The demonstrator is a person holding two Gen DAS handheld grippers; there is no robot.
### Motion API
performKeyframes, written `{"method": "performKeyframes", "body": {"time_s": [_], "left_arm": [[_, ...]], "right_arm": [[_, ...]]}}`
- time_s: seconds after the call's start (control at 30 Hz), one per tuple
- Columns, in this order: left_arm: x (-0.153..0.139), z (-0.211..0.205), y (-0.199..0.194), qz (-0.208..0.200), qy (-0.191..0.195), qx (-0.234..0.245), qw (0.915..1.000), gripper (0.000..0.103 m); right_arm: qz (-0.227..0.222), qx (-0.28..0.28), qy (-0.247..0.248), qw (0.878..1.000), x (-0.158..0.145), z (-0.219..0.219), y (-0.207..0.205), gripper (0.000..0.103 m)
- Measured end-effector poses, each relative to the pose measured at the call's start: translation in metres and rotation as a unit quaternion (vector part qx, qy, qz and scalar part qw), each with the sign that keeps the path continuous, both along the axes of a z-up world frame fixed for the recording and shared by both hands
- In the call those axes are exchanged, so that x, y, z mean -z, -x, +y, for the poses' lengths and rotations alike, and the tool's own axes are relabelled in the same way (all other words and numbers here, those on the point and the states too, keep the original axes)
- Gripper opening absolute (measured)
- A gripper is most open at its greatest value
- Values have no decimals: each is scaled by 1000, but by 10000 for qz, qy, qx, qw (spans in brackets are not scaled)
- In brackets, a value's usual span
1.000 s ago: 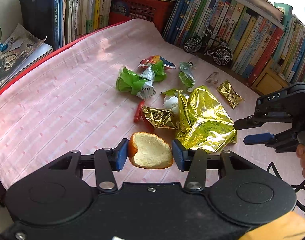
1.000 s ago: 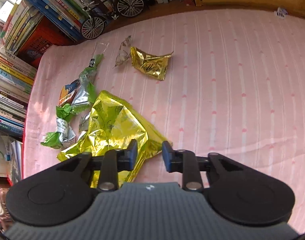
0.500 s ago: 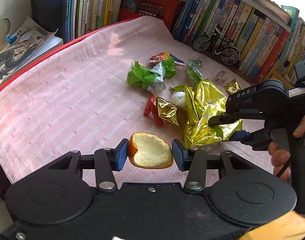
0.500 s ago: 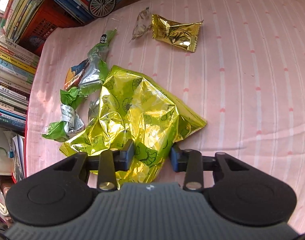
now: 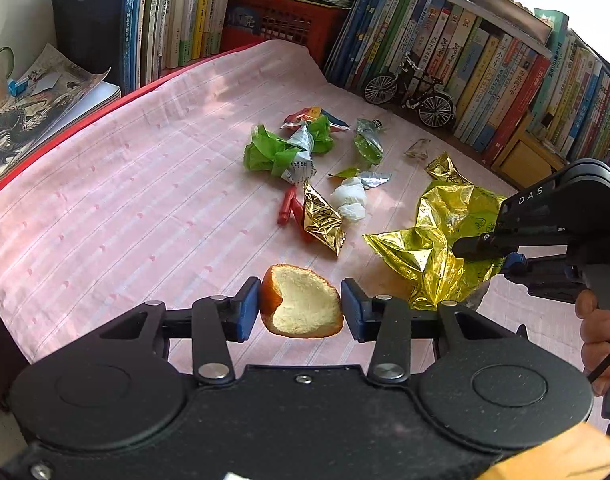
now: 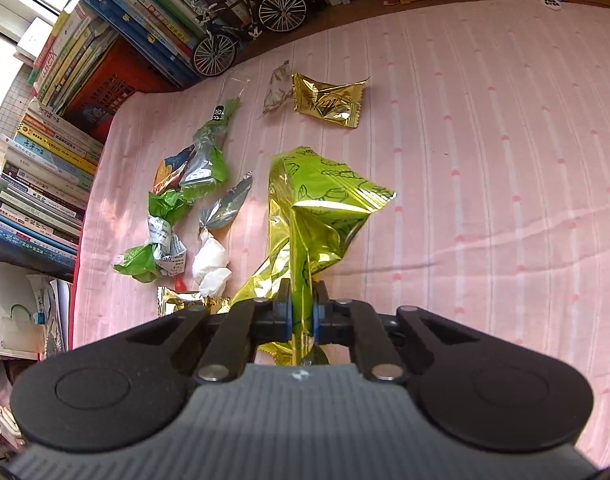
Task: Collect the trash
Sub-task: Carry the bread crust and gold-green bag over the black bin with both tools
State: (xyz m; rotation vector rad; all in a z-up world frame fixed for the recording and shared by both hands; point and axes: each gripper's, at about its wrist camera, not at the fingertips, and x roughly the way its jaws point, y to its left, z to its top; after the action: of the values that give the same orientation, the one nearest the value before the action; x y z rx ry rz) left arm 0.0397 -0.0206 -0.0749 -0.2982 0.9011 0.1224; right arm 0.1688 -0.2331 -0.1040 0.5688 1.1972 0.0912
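Right claw (image 6: pixel 302 316) closing, pinching foil bag (image 6: pixel 321 216), which trails forward; left claw (image 5: pixel 300 308) clamping peel (image 5: pixel 301 306).

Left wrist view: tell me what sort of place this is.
Probably a home study or reading corner: rows of books line the edges, a model bicycle stands by them, and a pink striped cloth covers the surface.
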Motion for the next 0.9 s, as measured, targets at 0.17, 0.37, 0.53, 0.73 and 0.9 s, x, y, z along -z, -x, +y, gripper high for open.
{"method": "performKeyframes", "body": {"time_s": [0.17,0.37,0.53,0.73,0.9], "left_arm": [[-6,7,32,-108,84,273,9995,37],[-13,32,96,-168,107,535,9984,37],[-7,63,151,-42,143,626,9979,37],[7,100,208,215,127,631,9977,37],[25,125,240,501,189,573,9969,37]], "right_arm": [[-140,199,-4,9997,-16,-3,41,12],[-239,362,39,9991,-30,9,110,12],[-237,287,87,9993,-32,30,172,12],[-142,43,92,9998,-23,60,244,12],[17,-395,295,9988,-11,92,289,12]]}}
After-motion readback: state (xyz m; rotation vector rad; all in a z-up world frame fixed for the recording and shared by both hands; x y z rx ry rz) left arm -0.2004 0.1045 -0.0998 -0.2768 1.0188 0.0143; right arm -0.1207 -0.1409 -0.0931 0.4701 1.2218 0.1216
